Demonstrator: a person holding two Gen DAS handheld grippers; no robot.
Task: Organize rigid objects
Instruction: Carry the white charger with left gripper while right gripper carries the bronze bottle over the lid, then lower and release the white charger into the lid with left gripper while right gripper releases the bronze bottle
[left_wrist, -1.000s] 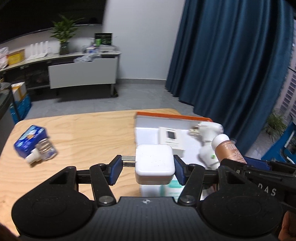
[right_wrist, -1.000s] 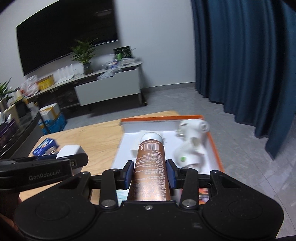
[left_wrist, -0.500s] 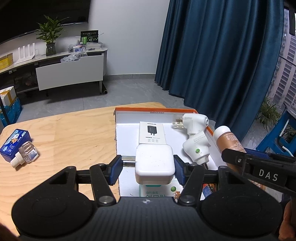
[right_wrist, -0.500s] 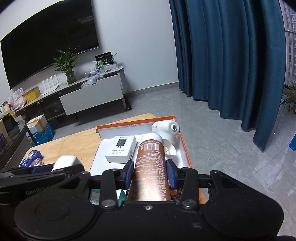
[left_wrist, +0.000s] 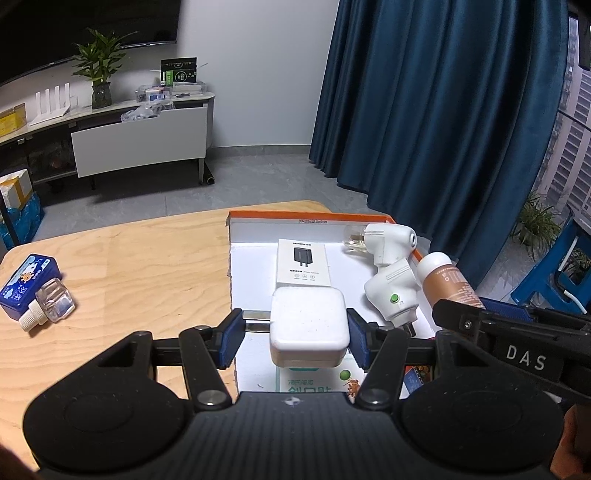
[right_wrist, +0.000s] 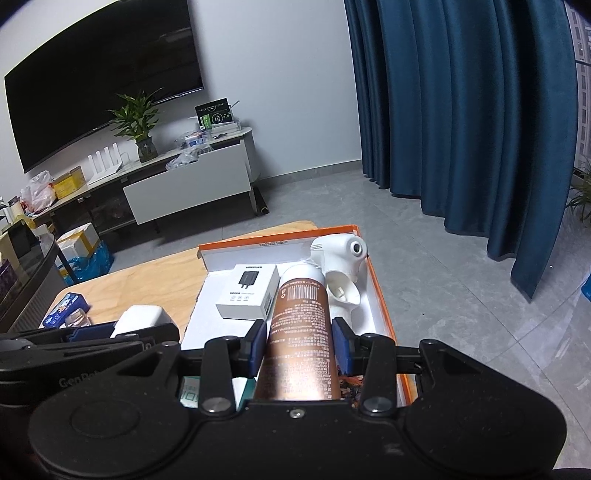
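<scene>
The orange-rimmed box (left_wrist: 236, 236) on the table (left_wrist: 129, 266) already holds a small charger carton (left_wrist: 303, 262), a white plug-in device (left_wrist: 391, 269) and, nearer the camera, what looks like a green-printed packet, partly hidden. The left tool (left_wrist: 293, 338) is clamped on a white charger block (left_wrist: 309, 334) above the box's near left edge, and the right tool (right_wrist: 299, 345) is clamped on a brown bottle (right_wrist: 301, 325) above the box's middle, so both seem about to go in. A blue packet (left_wrist: 26, 284) and a clear little bottle (left_wrist: 50, 306) lie touching, well apart from the box on the table's left, and appear still to be collected.
</scene>
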